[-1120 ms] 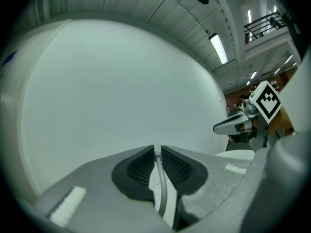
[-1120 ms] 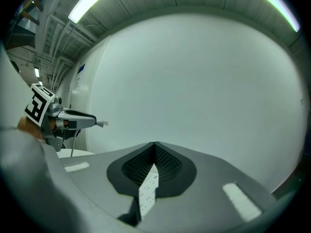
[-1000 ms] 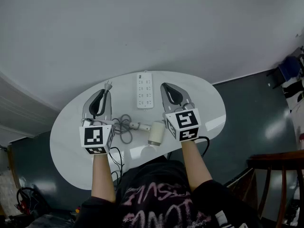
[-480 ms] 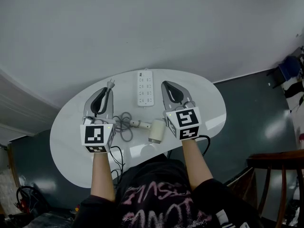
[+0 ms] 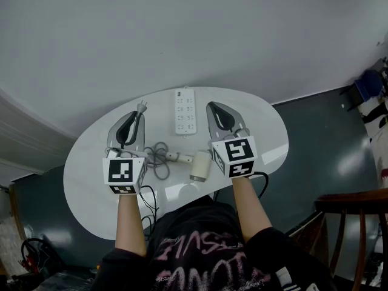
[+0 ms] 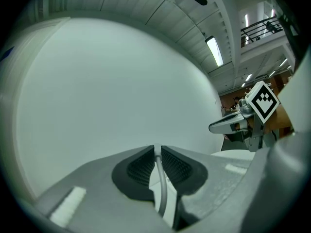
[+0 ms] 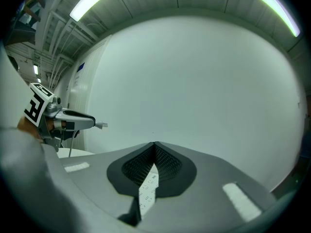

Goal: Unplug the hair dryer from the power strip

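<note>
The white power strip (image 5: pixel 185 111) lies at the far middle of the white oval table (image 5: pixel 91 168), with no plug in it. My left gripper (image 5: pixel 134 116) is shut on the grey cord (image 6: pixel 158 174) just behind the plug (image 5: pixel 141 107), which hangs free to the left of the strip. In the left gripper view the cord runs up between the shut pads (image 6: pixel 141 166). The hair dryer (image 5: pixel 199 165) lies near the front edge, its cord coiled (image 5: pixel 159 156) beside it. My right gripper (image 5: pixel 211 108) is shut and empty, just right of the strip (image 7: pixel 147 191).
A dark floor surrounds the table, with a wooden chair (image 5: pixel 354 223) at the right and cables (image 5: pixel 33 250) on the floor at the left. A black cable (image 5: pixel 148 202) hangs off the table's front edge. A plain pale wall fills both gripper views.
The left gripper has drifted slightly up and away with the plug in its grip. The right gripper and the hair dryer have hardly moved.
</note>
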{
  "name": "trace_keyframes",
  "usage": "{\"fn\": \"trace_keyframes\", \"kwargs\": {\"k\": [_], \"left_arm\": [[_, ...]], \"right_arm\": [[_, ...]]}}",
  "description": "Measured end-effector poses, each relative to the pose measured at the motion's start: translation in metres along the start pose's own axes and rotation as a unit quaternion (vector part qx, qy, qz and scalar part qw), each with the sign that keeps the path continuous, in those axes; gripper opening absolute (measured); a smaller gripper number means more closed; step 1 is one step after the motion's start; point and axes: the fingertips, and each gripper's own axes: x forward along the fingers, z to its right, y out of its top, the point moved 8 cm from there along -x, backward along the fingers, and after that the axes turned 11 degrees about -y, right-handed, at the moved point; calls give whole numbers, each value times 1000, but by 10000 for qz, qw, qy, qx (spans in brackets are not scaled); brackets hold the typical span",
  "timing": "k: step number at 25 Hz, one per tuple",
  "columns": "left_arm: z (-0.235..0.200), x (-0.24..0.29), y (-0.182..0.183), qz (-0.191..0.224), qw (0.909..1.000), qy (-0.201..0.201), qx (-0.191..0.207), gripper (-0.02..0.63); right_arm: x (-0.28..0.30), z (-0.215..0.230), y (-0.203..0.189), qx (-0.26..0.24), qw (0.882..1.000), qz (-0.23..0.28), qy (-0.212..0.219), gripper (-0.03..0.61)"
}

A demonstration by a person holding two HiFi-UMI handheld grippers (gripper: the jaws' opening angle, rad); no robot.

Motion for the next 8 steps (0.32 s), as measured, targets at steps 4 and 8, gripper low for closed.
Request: {"fn": "trace_keyframes", "kwargs": {"k": [4, 8], "left_arm": [[-2, -1, -5, 8, 10000, -25, -34, 47], [-2, -5, -5, 79, 9999, -75, -70, 47]], "right_arm": [[-1, -1, -2, -7, 10000, -2, -51, 6], [-3, -4, -2, 18, 10000, -6, -81, 6]]}}
